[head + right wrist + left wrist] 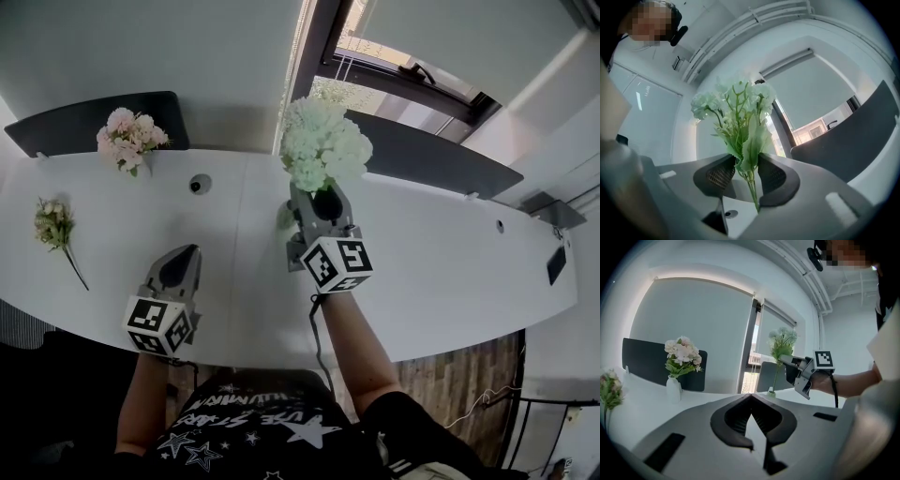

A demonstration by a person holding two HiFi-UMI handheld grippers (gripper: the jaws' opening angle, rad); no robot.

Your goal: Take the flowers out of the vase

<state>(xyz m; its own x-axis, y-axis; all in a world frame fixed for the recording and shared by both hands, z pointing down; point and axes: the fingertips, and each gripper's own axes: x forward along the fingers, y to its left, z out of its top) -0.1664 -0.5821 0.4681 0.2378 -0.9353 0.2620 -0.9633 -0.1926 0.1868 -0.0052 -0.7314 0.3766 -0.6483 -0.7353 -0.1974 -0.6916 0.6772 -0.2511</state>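
My right gripper (323, 202) is shut on the stems of a white-green bouquet (323, 145), held upright above the white table (441, 272). In the right gripper view the stems and a leaf (749, 164) sit pinched between the two dark pads. In the left gripper view the stem runs from the right gripper (785, 360) down to a small pale vase (771, 392); whether its end is still in the vase I cannot tell. My left gripper (180, 257) rests low near the table's front edge, shut and holding nothing (751, 399).
A pink bouquet (127, 139) stands in a white vase (673, 389) at the back left. A small loose bouquet (54, 225) lies on the table's left end. Dark partition panels (441, 159) line the far edge, and a round cable hole (197, 185) is beside them.
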